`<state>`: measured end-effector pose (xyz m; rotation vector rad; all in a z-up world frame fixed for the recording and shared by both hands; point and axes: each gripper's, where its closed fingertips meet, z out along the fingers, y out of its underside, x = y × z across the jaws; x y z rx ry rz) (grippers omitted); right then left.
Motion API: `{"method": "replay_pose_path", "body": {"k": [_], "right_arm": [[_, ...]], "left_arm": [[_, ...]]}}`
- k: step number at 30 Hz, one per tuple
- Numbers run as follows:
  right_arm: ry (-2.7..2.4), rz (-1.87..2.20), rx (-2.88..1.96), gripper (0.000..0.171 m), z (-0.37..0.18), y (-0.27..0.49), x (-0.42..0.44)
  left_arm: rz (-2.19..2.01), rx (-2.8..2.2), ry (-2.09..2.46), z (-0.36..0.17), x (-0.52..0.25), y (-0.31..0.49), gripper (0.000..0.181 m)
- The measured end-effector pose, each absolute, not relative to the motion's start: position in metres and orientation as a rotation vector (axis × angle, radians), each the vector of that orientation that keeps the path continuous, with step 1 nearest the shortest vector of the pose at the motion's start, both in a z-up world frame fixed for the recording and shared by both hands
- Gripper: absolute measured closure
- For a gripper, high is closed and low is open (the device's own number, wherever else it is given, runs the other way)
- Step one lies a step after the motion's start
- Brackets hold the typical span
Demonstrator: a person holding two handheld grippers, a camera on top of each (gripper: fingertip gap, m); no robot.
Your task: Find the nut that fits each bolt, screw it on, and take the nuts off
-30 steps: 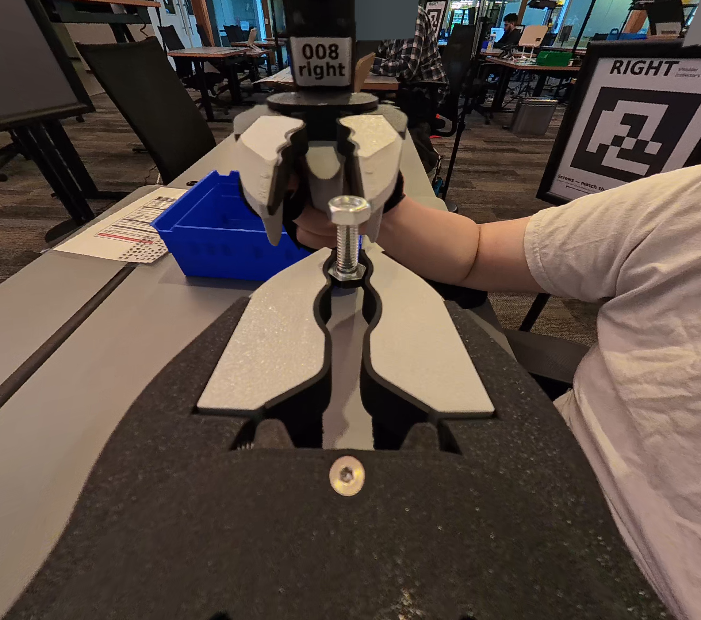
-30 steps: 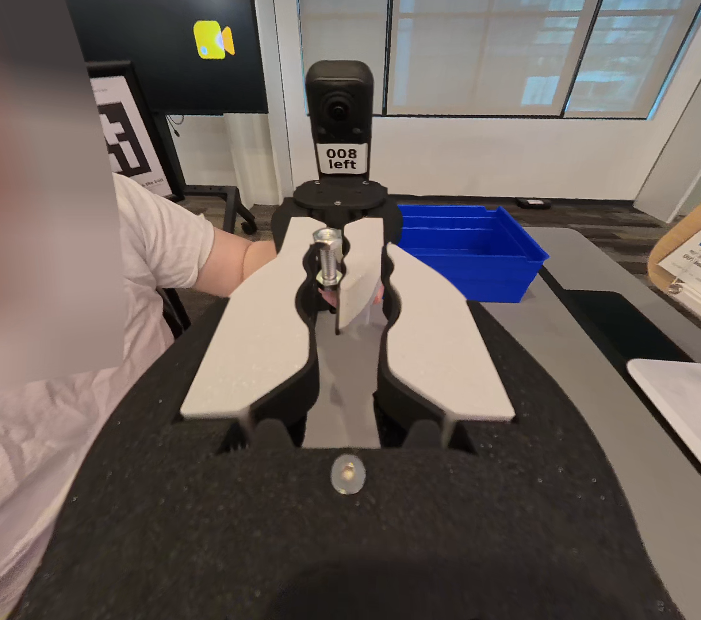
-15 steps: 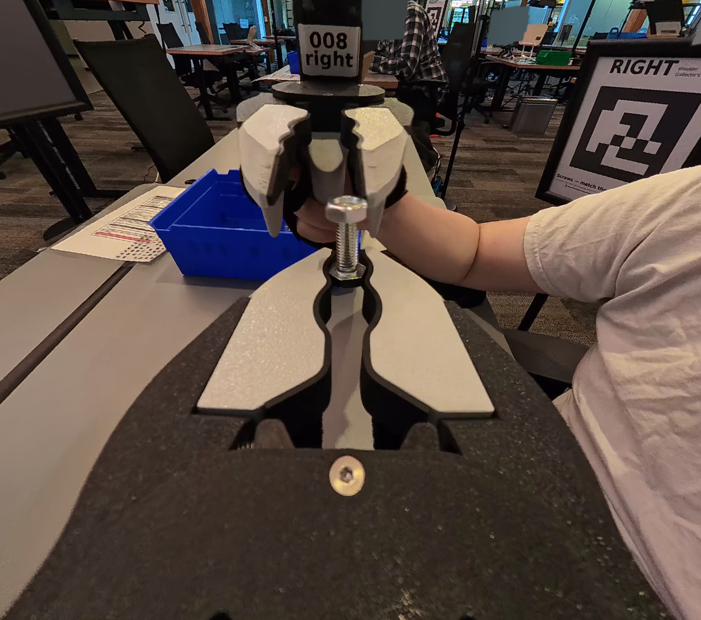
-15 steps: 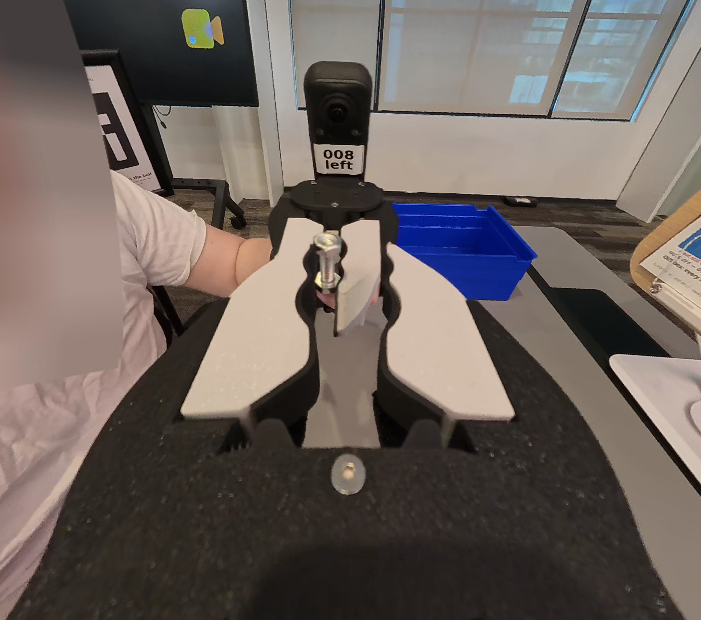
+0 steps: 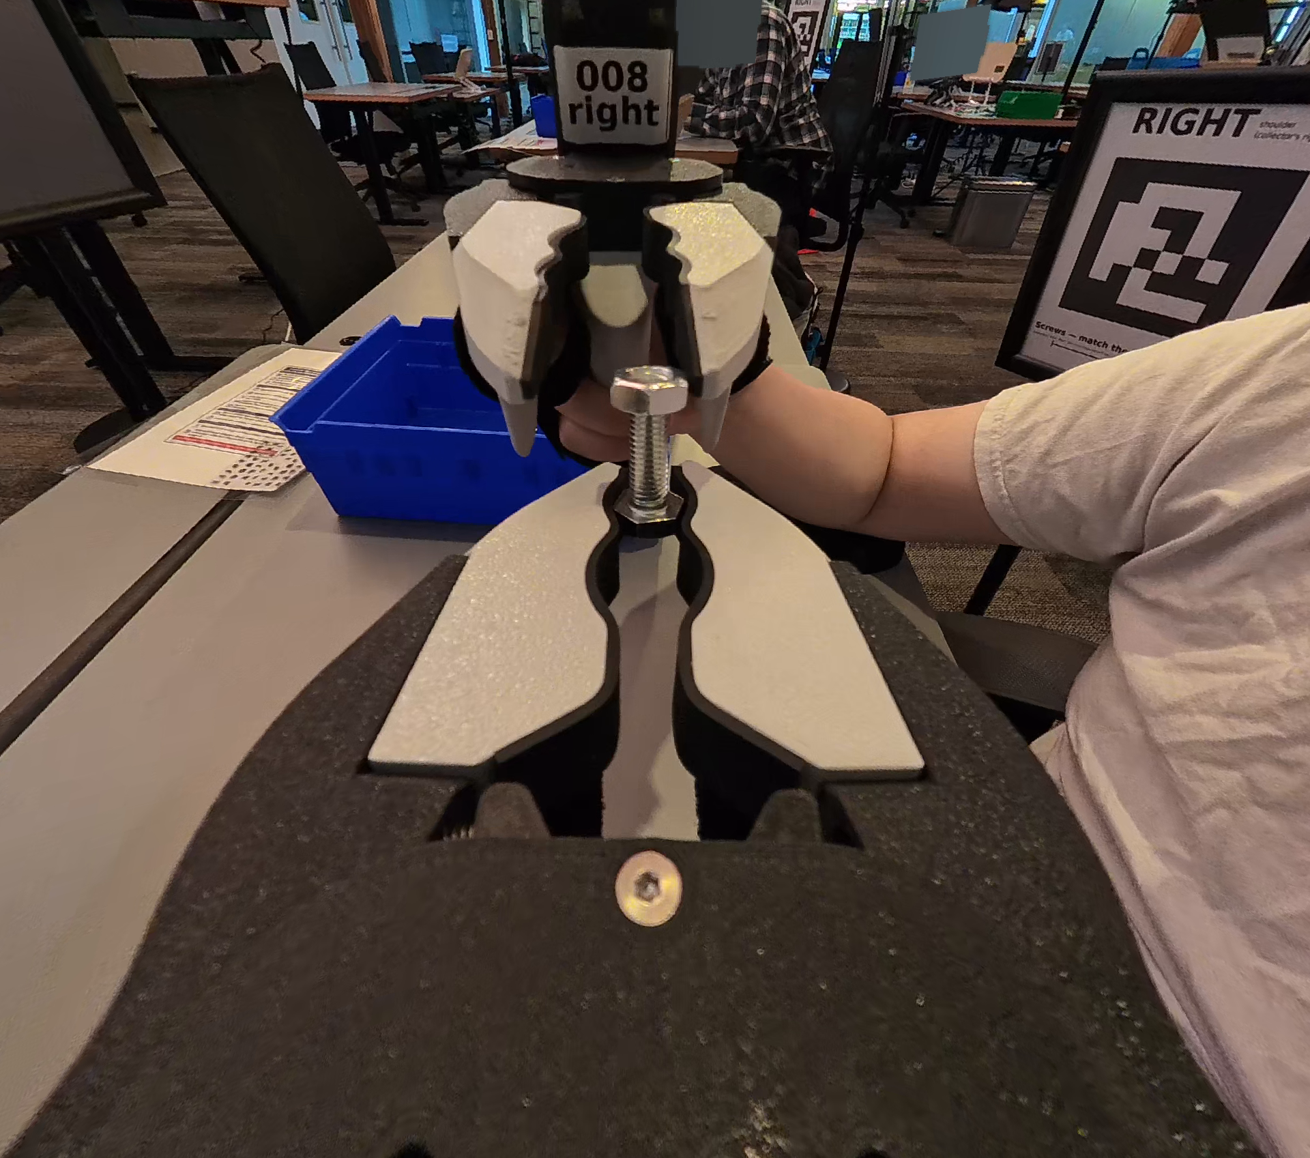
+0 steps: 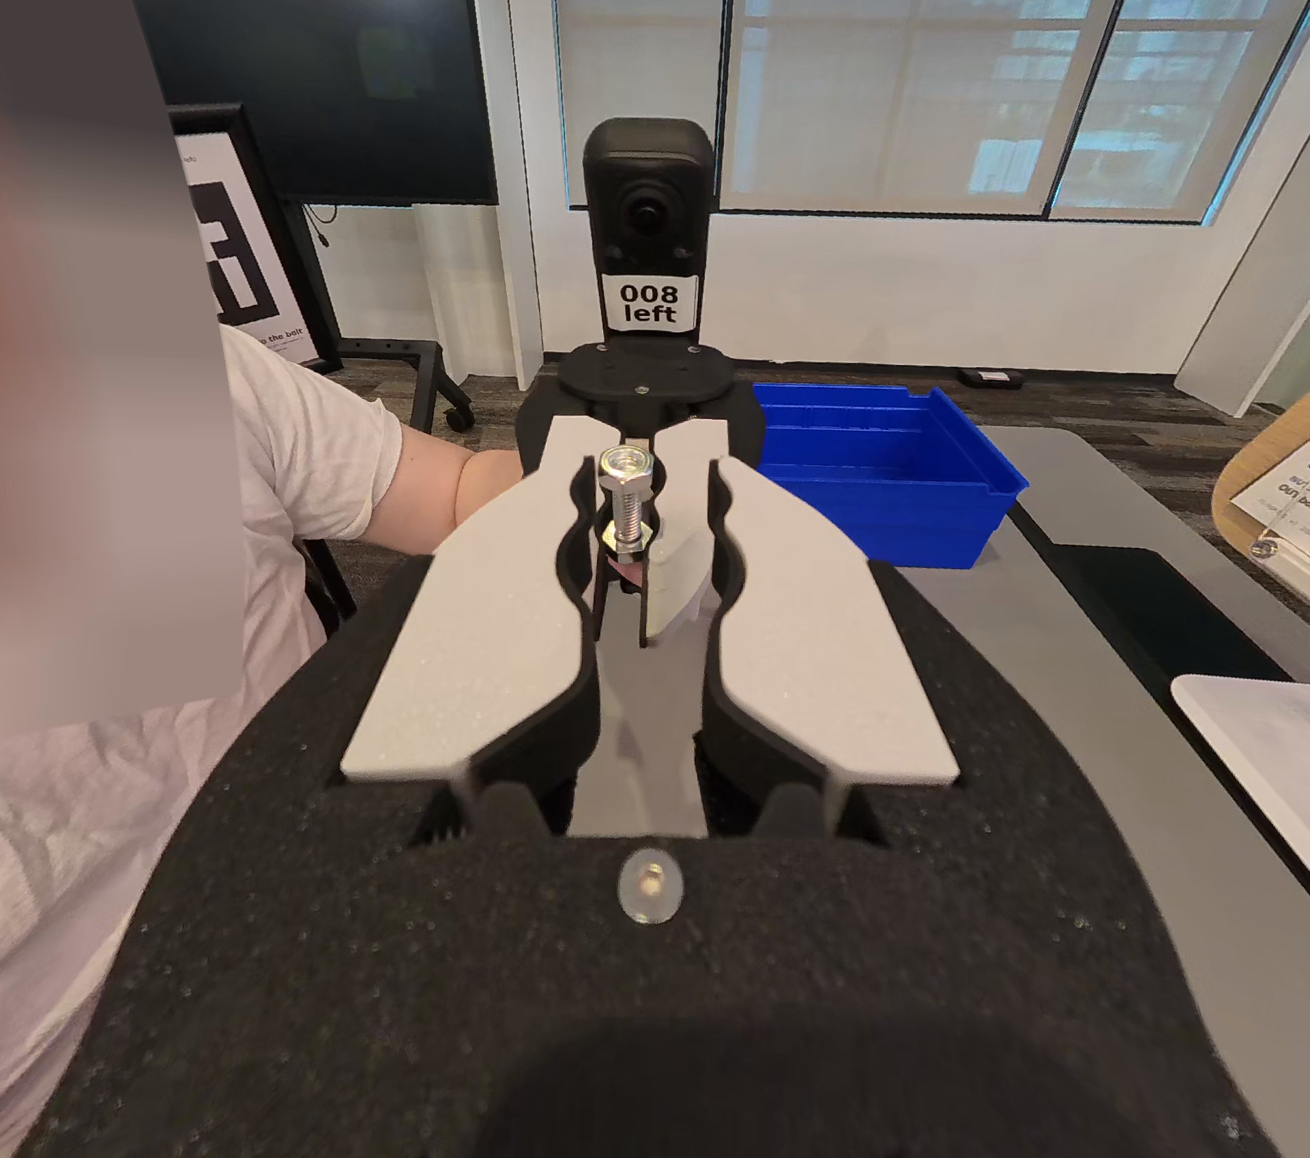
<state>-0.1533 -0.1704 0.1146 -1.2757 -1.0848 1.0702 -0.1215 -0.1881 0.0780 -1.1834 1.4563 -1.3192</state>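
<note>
Bolt (image 5: 648, 440) above grey table (image 5: 213, 599); blue bin (image 5: 418, 436) behind, open office.

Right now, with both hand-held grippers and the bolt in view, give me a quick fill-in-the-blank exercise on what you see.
1. The left hand-held gripper is shut on the ___ threaded onto the bolt.
2. The bolt's hex head points ___.
3. The right hand-held gripper is ___.
4. The plastic bin is ___ in colour.

Missing words: nut; up; open; blue.
</note>
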Motion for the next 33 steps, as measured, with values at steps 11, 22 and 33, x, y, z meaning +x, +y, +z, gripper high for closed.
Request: {"method": "replay_pose_path", "body": {"k": [11,22,33], "right_arm": [[-1.12,1.046,-1.259,0.157,0.113,-0.175,-0.158],[-1.378,1.519,-0.975,0.158,0.11,-0.232,-0.157],[-1.445,1.602,-0.856,0.144,0.107,-0.251,-0.161]], "left_arm": [[-1.33,-1.184,1.452,0.078,-0.121,-0.187,0.171],[-1.916,-1.004,1.719,0.079,-0.134,-0.261,0.171],[-2.18,-0.973,1.818,0.074,-0.141,-0.287,0.171]]}}
